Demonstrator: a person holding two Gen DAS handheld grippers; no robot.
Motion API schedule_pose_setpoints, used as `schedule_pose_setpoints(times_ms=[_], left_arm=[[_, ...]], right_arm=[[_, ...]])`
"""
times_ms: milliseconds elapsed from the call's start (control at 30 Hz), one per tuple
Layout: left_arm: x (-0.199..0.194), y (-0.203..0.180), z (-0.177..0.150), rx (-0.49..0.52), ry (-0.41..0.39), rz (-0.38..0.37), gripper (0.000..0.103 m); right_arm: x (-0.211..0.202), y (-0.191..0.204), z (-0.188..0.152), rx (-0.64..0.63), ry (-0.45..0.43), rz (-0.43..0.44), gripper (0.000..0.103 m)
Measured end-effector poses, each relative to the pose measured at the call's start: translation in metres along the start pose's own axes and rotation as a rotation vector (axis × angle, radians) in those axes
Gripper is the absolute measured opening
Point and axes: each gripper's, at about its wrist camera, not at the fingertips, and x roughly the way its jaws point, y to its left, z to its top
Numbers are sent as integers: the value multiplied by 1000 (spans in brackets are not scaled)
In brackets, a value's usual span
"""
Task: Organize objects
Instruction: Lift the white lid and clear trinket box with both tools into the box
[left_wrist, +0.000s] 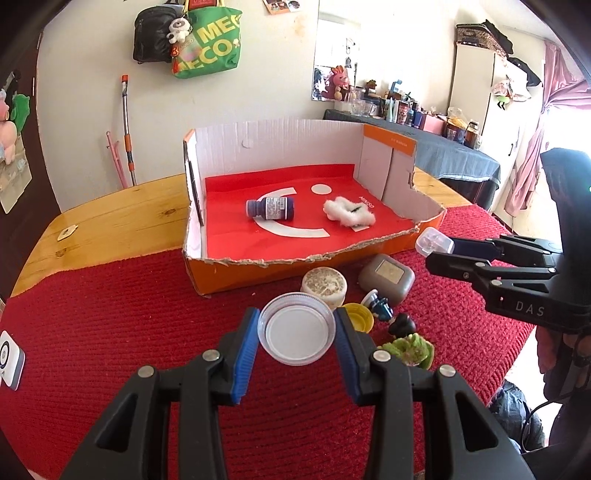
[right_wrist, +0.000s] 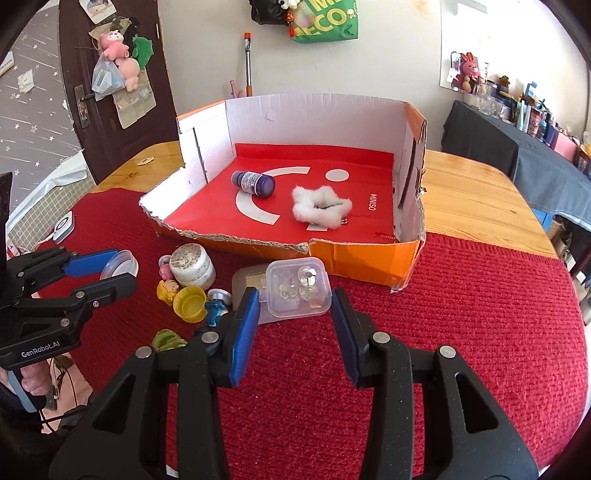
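The left gripper (left_wrist: 297, 334) is clamping its blue-padded fingers (left_wrist: 245, 343) on a round clear plastic lid (left_wrist: 297, 328), gripping it edge to edge, hollow side up. The right gripper (right_wrist: 293, 295) is pinching a small clear plastic box (right_wrist: 297, 291) the same way, its longer side running across between the fingers. Both are being carried above the red knitted cloth (right_wrist: 461, 325) on the desk. Straight ahead is lying the open orange cardboard tray (left_wrist: 258, 267), torn low wall nearest, a purple bottle (left_wrist: 271, 209) lying crosswise inside.

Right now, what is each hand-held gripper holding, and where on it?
Left hand-held gripper: clear round lid, pads on opposite sides of its rim. Right hand-held gripper: small clear plastic box, pads on its two opposite side walls.
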Motion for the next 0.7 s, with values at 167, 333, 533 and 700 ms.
schedule_pose_setpoints(times_ms=[167, 333, 533, 700], left_arm=[[2, 1, 14, -1, -15, -3, 42], [8, 5, 32, -11, -11, -10, 42], [21, 10, 56, -13, 26, -32, 42], [35, 12, 73, 10, 73, -26, 42]], right_arm=[[-5, 5, 7, -14, -17, 14, 38], [-7, 7, 18, -32, -21, 41, 38], [-4, 1, 41, -43, 9, 103, 38], [5, -6, 64, -67, 53, 115, 38]])
